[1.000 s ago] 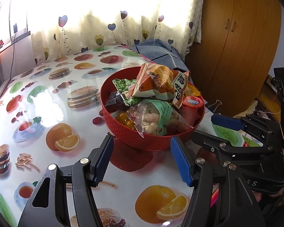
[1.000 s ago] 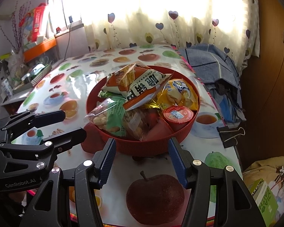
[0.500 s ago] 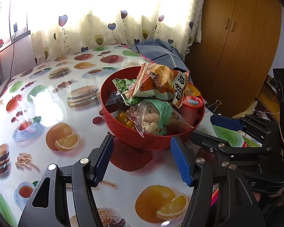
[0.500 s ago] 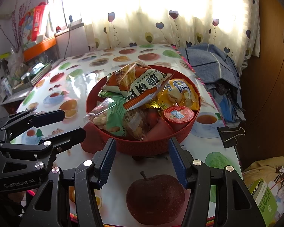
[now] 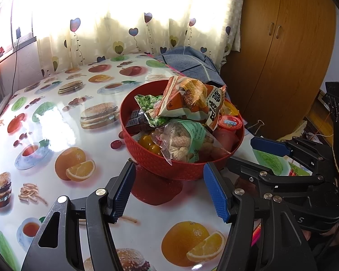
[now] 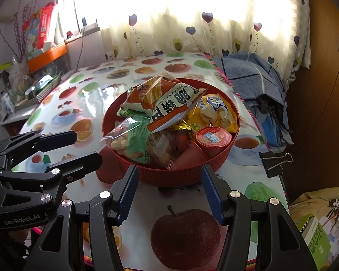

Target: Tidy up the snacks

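With my left gripper (image 5: pixel 169 189) and right gripper (image 6: pixel 168 192) both released and empty, the red basket (image 6: pixel 180 176) at frame centre holds light, crinkly, slippery snack packets (image 6: pixel 169 108), best pinched by a sealed edge.

A round red basket (image 5: pixel 169 169) with a woven wall is set upright on the bench and is heaped with snacks. At its top an orange and white crisp packet (image 6: pixel 167 103) lies tilted. A clear bag of peanuts (image 6: pixel 135 142) with a green label is leaned over the near rim. A yellow packet (image 6: pixel 214 113) lies at the right side, with a red-lidded jelly cup (image 6: pixel 213 136) set upright just in front of it. A green pea packet (image 5: pixel 149 103) and a dark packet (image 5: pixel 137 120) are tucked at the left side.
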Motion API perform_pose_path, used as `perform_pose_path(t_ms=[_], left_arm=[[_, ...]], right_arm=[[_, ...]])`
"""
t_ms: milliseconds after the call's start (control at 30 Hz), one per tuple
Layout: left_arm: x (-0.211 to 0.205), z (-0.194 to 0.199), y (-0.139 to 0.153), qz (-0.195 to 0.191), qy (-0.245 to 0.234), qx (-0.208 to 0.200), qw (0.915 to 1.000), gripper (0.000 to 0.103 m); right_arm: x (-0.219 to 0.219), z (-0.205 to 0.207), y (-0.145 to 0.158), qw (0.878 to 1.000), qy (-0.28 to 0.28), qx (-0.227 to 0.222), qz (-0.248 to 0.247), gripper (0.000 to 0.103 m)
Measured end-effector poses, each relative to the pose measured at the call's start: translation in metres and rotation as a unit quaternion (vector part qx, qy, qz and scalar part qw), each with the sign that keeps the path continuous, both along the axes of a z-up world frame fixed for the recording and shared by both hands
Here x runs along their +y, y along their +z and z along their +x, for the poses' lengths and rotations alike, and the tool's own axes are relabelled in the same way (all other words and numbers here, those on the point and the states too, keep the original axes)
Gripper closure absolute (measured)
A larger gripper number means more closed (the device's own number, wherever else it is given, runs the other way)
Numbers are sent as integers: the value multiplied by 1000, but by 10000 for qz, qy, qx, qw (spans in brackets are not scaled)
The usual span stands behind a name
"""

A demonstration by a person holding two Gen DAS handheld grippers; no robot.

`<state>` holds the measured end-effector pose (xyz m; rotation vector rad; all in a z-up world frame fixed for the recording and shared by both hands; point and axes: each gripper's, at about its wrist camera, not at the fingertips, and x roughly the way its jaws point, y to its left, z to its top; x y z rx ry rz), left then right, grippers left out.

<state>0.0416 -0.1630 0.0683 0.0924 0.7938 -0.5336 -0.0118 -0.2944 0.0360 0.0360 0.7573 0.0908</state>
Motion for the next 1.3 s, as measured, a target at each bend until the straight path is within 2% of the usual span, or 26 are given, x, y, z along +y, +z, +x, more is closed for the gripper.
perform_pose_path(t_ms=[900,1167,1300], left_arm=[[-1,-1,0,-2,0,21,10000,40],[2,-2,1,-10,146,-142,9998,40],[3,-2,1,-28,72,-111,9999,40]], right_arm=[[0,1,1,10000,5,6,-3,47],[-1,-2,-3,10000,42,-34,31,47],[-2,-2,-4,10000,21,-24,31,47]])
